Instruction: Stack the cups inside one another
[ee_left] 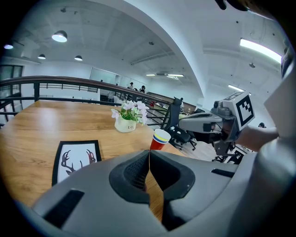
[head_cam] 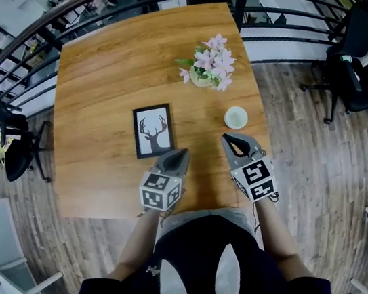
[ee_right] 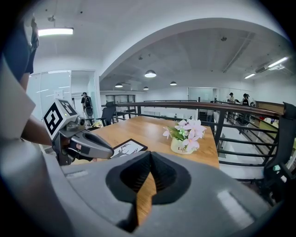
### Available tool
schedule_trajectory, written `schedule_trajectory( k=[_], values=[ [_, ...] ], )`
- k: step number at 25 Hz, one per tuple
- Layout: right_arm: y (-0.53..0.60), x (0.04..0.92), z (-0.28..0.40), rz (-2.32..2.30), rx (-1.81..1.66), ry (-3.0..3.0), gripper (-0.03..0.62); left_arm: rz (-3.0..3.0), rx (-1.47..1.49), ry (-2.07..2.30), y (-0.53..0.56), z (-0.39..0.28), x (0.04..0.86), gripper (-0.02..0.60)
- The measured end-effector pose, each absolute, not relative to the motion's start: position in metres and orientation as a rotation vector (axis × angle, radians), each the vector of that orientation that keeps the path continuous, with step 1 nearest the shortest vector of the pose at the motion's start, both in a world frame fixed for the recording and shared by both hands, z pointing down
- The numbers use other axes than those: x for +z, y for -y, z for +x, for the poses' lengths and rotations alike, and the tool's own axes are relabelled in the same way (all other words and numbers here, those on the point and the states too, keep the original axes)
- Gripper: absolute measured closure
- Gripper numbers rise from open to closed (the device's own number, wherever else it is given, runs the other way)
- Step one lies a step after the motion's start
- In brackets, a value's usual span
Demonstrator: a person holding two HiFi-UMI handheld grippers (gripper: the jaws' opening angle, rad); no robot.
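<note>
One red cup [ee_left: 160,139] with yellow and blue bands under its white rim stands near the table's right edge; from above it shows as a white round [head_cam: 236,118]. My left gripper [head_cam: 182,153] hovers over the table's front, jaws shut with nothing between them, aimed toward the cup. My right gripper [head_cam: 229,141] is shut and empty too, just in front of the cup and a little apart from it. The cup is out of sight in the right gripper view, where the left gripper [ee_right: 88,144] shows at the left.
A white pot of pink flowers [head_cam: 209,71] stands further back on the wooden table [head_cam: 105,76]. A black-framed deer picture [head_cam: 153,131] lies flat left of the grippers. Black railings run behind the table, office chairs [head_cam: 351,58] stand at the right.
</note>
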State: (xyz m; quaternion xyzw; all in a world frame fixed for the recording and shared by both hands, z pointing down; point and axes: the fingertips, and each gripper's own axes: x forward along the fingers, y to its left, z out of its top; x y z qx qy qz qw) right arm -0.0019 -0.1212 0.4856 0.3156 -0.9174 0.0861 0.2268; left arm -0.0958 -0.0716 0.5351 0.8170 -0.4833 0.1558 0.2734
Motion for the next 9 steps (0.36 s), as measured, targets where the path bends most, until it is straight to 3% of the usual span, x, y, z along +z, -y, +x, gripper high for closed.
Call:
schedule_trajectory(
  k=[9],
  values=[
    [0.1147,0.4931,-0.0044,0.846,0.252,2.514,0.597,2.191,0.422,1.302,0.0682,-0.0925,0.5360,0.563]
  ],
)
